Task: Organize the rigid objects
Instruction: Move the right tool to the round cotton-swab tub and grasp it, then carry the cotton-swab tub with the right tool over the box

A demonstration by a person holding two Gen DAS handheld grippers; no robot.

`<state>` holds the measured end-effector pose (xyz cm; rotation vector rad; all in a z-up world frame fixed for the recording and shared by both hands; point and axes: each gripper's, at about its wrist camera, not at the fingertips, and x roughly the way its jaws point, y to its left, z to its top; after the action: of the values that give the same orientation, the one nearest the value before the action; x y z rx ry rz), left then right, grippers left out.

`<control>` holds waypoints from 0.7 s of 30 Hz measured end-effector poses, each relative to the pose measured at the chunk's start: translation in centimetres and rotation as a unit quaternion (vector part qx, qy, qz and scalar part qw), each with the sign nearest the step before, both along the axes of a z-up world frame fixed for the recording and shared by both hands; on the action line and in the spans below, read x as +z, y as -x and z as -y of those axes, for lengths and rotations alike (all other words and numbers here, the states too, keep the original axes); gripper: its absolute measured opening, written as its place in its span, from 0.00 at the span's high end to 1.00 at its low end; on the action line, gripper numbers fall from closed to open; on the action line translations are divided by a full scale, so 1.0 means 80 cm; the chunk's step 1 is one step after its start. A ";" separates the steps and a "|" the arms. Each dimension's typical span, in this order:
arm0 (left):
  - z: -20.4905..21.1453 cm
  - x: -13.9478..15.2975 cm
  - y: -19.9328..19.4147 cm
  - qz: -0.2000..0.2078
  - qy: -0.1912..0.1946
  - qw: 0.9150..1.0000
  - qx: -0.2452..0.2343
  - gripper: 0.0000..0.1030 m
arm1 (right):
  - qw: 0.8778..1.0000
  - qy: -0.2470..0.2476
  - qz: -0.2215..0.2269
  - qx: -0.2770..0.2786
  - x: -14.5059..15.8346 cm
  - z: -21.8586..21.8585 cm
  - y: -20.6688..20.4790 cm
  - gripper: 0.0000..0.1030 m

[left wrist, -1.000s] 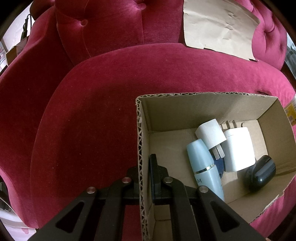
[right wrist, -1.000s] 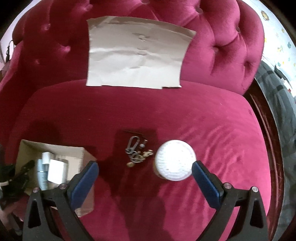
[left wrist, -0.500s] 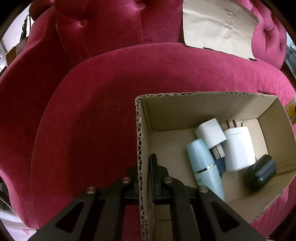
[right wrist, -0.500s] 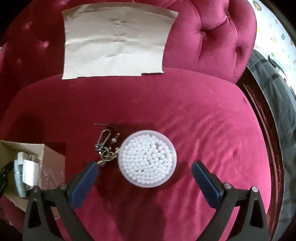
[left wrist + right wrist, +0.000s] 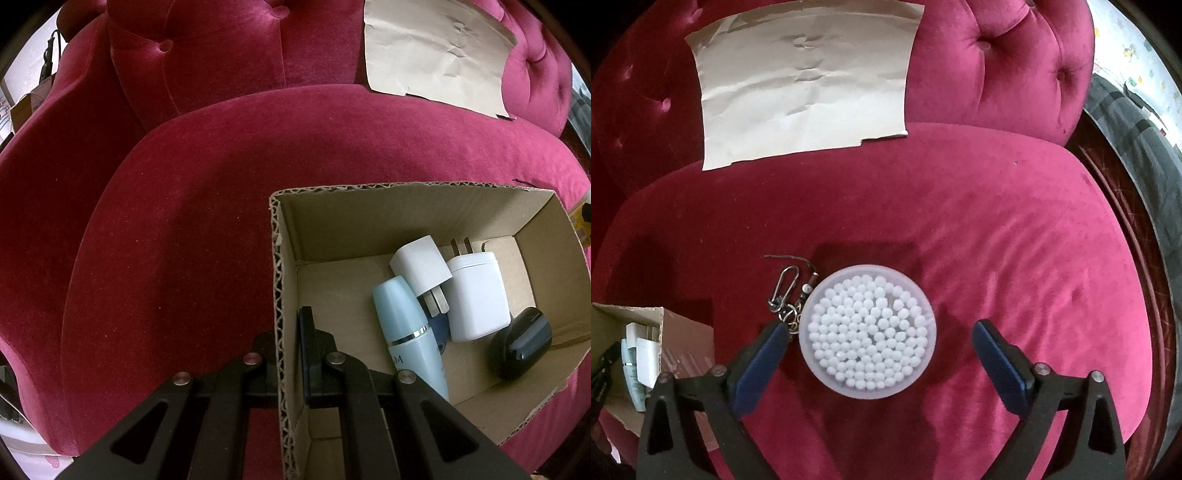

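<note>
My left gripper is shut on the left wall of an open cardboard box, one finger inside and one outside. In the box lie a pale blue bottle, a small white charger, a larger white adapter and a black rounded case. In the right wrist view a round clear tub of white cotton swabs stands on the red seat, with my right gripper open wide around it, pads apart from its sides. A metal keychain lies just left of the tub, by the left finger.
A crumpled brown paper sheet leans on the tufted backrest of the red velvet armchair. The box sits at the seat's left in the right wrist view. The seat's right edge drops toward grey fabric.
The right gripper moved right and lower over the seat, so the swab tub now sits larger and centred between its open fingers. The left gripper and box have stayed still.
</note>
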<state>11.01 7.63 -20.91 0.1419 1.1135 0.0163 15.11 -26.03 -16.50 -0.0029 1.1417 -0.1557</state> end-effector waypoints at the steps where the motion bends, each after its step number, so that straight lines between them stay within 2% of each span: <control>1: 0.000 0.000 0.000 0.000 0.000 1.000 0.000 0.95 | 1.000 -0.001 0.000 0.001 0.001 0.000 0.001 0.06; 4: 0.000 0.000 0.000 0.000 0.000 1.000 0.000 0.95 | 1.000 -0.002 -0.003 0.003 0.000 -0.002 0.002 0.18; 6: 0.000 0.000 -0.001 0.000 0.000 1.000 0.000 0.95 | 1.000 -0.006 -0.009 0.007 -0.002 -0.004 0.003 0.37; 7: 0.000 0.000 0.000 0.000 0.000 1.000 0.000 0.94 | 1.000 -0.007 -0.009 0.010 -0.002 -0.005 0.003 0.41; 21: 0.000 0.000 -0.001 -0.001 0.000 1.000 0.000 0.95 | 1.000 0.000 0.005 0.021 0.014 -0.014 0.010 0.42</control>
<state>11.08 7.60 -20.93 0.1423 1.1146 0.0167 14.32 -24.87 -15.39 -0.0253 1.1312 -0.1177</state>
